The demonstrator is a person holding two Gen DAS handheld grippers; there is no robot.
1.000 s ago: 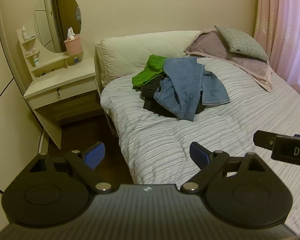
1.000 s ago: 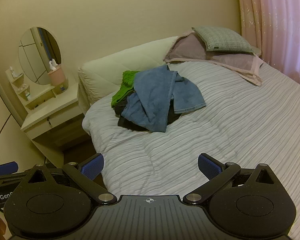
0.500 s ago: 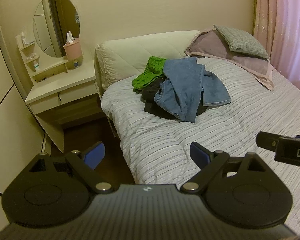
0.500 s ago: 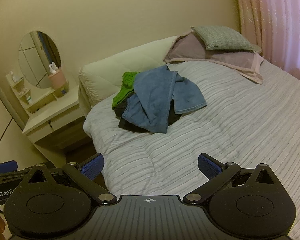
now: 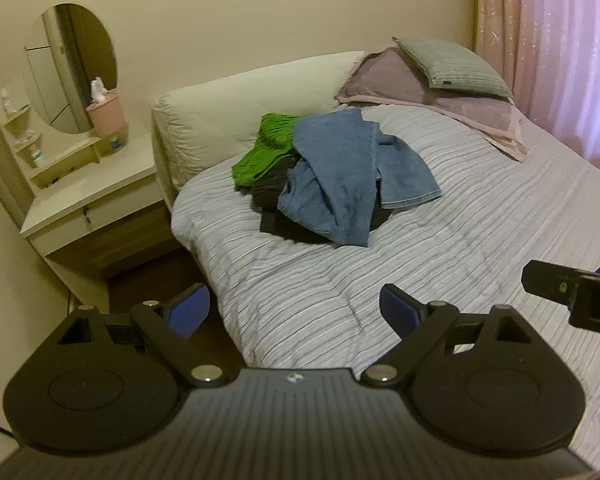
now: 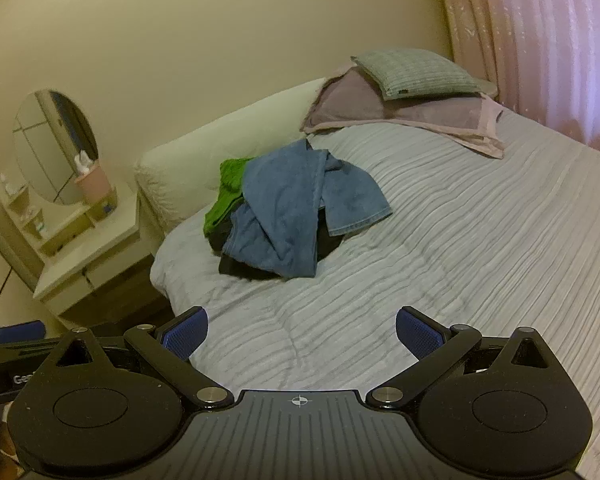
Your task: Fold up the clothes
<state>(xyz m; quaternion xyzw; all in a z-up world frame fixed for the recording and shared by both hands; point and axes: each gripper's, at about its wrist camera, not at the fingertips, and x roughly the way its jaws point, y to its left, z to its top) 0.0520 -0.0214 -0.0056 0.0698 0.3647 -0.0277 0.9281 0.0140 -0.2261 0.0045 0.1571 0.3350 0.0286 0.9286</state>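
- Bed (image 5: 440, 264) carried everything: clothes pile (image 5: 332, 184) sat near the headboard end, well apart from both grippers, nothing folded yet by the look of it.
- Pile was a tangle: blue jeans (image 6: 296, 216) draped on top, dark garment (image 6: 236, 268) under them, green garment (image 6: 224, 204) at the back. Likely risk: pulling the jeans would drag the other two along or off the near edge.
- Jeans legs crossed over each other. Pinching a single layer blind could lift a twisted bundle, so no flat spread for folding.
- Striped cover under the pile was soft and ridged. Deep pinch might catch the cover with the denim.
- Left gripper (image 5: 296, 312) hung over the bed's corner, fingers (image 5: 188, 314) spread wide, holding nothing. Floor gap lay directly below, so a drop there would be awkward to recover.
- Right gripper (image 6: 300, 336) was also spread and empty, over the cover, aimed at the pile.
- Grippers were side by side; each showed in the other's view. Converging on the same jeans hem could clash them.
- Dresser counter (image 5: 96, 192) beside the bed held a pink tissue holder (image 5: 106, 118); a wide left swing could clip it.
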